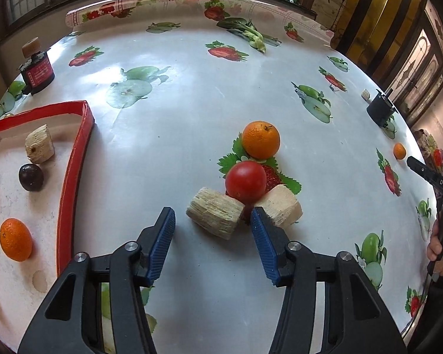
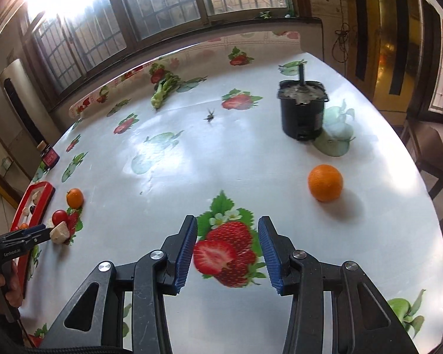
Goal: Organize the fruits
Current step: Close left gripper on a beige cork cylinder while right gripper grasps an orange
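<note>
Low over the fruit-print tablecloth, my left gripper [image 1: 212,221] stands open around a pale fibrous chunk [image 1: 214,212], with a gap at each blue pad. A second pale chunk [image 1: 283,206] lies just right of the right finger. Behind them sit a red tomato [image 1: 245,181] and an orange [image 1: 260,139]. At the left, a red-rimmed tray [image 1: 73,171] holds a pale chunk, a dark plum [image 1: 31,177] and an orange [image 1: 15,239]. My right gripper [image 2: 227,230] is open over a printed strawberry, nothing between its fingers. A lone orange [image 2: 325,183] lies ahead to its right.
A black pot [image 2: 302,112] stands behind the lone orange, near the table's right edge. Leafy greens [image 1: 248,34] lie at the far side. A dark jar with a red label [image 1: 37,70] stands at the far left. A hand holds each gripper.
</note>
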A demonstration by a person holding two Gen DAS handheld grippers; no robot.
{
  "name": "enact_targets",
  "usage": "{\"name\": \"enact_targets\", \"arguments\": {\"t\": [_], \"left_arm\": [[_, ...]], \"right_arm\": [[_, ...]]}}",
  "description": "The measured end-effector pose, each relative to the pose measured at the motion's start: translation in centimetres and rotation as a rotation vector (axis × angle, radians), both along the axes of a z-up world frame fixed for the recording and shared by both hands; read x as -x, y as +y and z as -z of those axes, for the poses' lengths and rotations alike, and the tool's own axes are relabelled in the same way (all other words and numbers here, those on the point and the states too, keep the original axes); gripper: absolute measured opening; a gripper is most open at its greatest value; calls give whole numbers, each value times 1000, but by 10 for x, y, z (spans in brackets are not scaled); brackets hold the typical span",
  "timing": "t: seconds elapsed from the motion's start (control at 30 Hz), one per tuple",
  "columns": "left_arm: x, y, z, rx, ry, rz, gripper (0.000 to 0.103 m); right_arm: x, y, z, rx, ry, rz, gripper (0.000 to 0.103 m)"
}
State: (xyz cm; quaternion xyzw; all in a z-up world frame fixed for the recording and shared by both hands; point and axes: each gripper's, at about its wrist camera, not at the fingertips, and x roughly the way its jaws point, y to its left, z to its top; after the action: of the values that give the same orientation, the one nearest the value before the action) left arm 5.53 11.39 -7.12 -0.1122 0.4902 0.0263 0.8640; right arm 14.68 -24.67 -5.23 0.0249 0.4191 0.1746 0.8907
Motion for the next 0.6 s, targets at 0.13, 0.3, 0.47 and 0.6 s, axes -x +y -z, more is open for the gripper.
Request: {"name": "enact_targets", "arguments": {"t": [0.13, 0.3, 0.47, 0.6], "left_arm": [[-4, -5, 1, -33, -18, 12, 39], [-4, -5, 1, -28, -22, 17, 38], [1, -4, -2, -20, -24, 15, 38], [9, 1, -9, -13, -42, 0, 38]], "right_arm": [[-16, -38, -2, 17, -21, 125, 46], [-44, -54, 11, 46, 13, 163, 46], [-61, -45, 25, 89, 18, 146, 41], [-58, -31, 22, 112, 5, 112, 34]]}}
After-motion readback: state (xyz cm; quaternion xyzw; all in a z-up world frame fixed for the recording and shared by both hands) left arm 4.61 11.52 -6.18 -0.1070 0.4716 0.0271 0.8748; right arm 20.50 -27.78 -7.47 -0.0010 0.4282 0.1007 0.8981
